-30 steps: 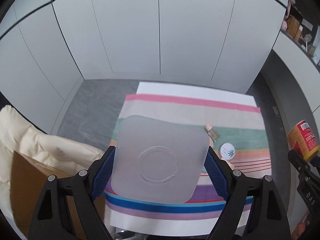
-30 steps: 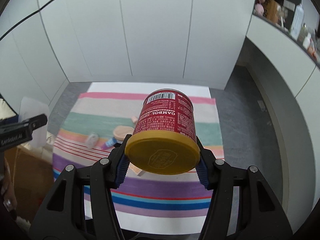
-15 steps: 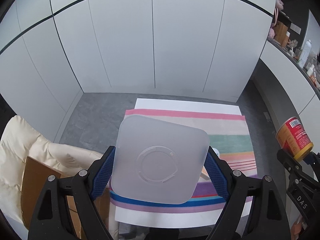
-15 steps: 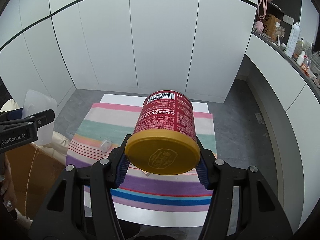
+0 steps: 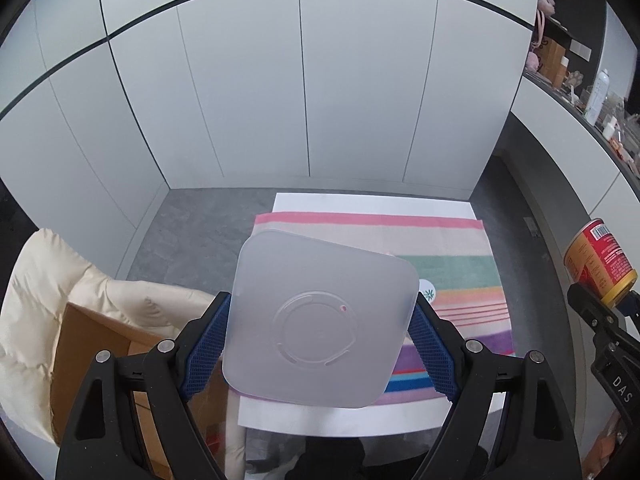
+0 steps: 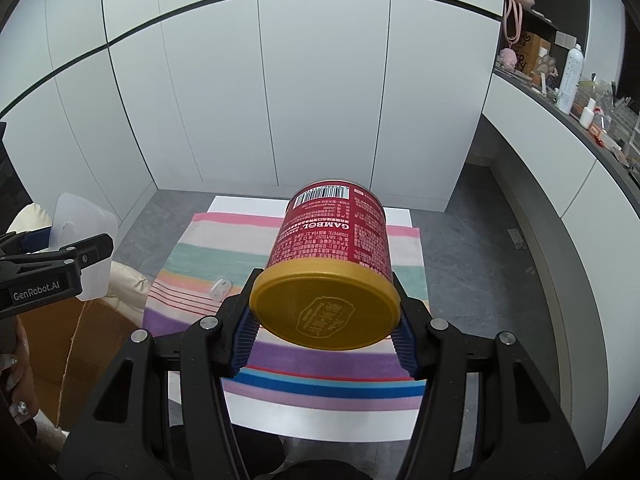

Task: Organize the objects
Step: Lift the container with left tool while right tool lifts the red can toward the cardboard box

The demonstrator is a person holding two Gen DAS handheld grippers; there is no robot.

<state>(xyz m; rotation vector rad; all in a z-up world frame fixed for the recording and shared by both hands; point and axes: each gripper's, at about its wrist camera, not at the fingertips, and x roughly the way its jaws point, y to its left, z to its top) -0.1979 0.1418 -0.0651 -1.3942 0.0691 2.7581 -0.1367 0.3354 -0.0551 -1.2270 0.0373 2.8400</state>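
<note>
The frosted box (image 5: 320,320) is sitting between the blue pads (image 5: 204,356) of the left hand-held gripper (image 5: 318,344), which is gripping it at a wide opening, above the striped cloth (image 5: 452,256). What is inside the box I cannot tell. The red can (image 6: 332,248) with the yellow lid (image 6: 324,308) is being held tilted by the right hand-held gripper (image 6: 324,338), at a narrower opening. A small white jar (image 5: 427,291) is lying on the cloth. A cardboard box (image 5: 92,344) is standing at the left.

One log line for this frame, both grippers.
left gripper: shut on lid | right gripper: shut on can | both above striped cloth
</note>
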